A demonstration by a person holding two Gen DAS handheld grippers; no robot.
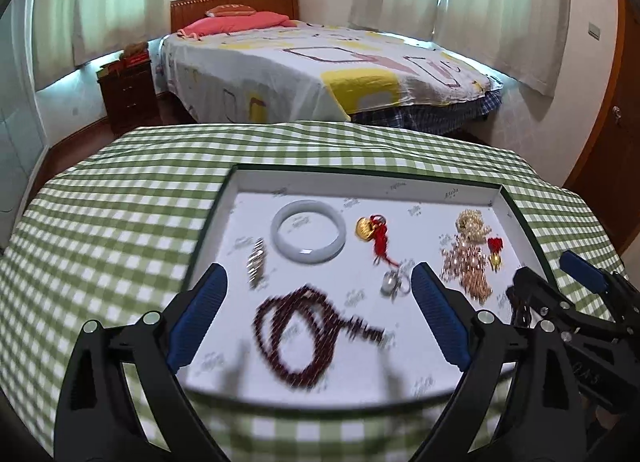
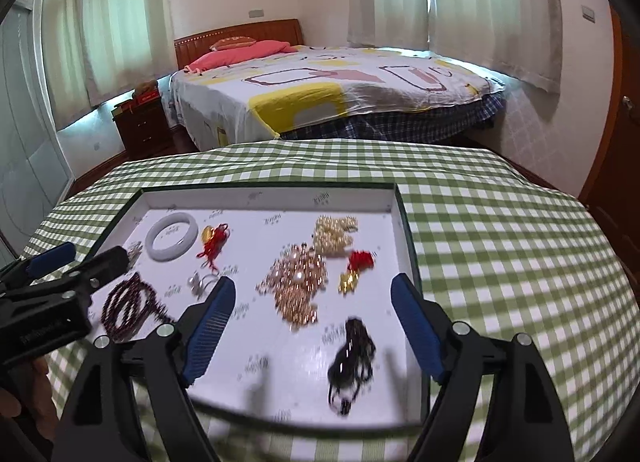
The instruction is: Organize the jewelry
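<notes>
The left gripper point(image 1: 316, 310) is hanging over the near edge of the tray point(image 1: 400, 181) with its jaws spread wide and nothing between the pads; the dark red bead strand point(image 1: 296, 338) is lying coiled on the tray floor just below and between its fingers, untouched. The right gripper point(image 2: 312, 326) is likewise standing wide and empty over the tray's near right part, with the black bead strand point(image 2: 352, 362) lying loose beneath it, nearer its right finger. Farther out, the rest of the jewelry is resting spread across the white floor: a pale bangle point(image 1: 308, 236) toward the back left, a gold charm on red cord point(image 1: 372, 232) beside it, a small silvery ring piece point(image 1: 394, 282), a rose-gold chain heap point(image 2: 296, 286), a cream pearl cluster point(image 2: 336, 236) and a second gold and red charm point(image 2: 354, 272). The tray is sitting on a green checked cloth point(image 1: 120, 201). Judging from this, both strands are laid down and a placing step is finishing, with every piece seemingly inside the tray. The next move, if any remains, is calling for lifting both grippers clear without snagging the loose strands.
</notes>
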